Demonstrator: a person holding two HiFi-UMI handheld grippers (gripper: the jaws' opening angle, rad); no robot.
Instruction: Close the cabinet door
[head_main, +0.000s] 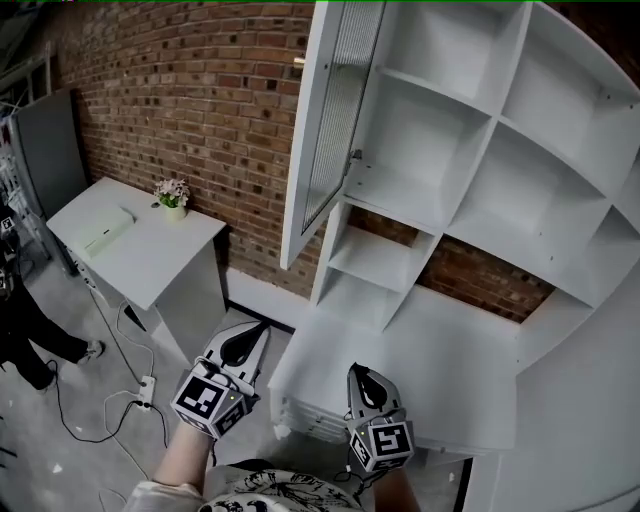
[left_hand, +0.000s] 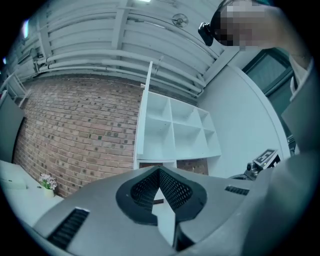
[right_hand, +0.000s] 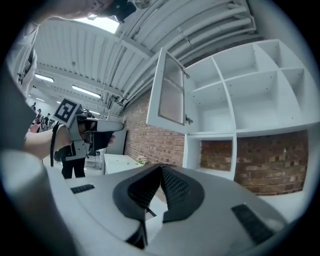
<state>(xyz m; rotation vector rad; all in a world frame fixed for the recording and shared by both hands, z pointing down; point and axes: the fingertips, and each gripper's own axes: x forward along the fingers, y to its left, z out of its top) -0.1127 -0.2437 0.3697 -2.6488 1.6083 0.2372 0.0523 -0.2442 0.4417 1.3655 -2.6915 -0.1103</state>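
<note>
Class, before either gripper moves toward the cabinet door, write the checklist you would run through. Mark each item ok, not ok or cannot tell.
1. Is the cabinet door closed: not ok, it stands swung open.
2. Is the left gripper free: ok, jaws together, nothing between them.
3. Is the right gripper free: ok, jaws together, empty.
4. Are the shelves behind the door free of anything sticking out: ok, they look bare.
5. Is a gripper on the door: not ok, both sit low, apart from it.
6. Are the hinges sound: cannot tell.
</note>
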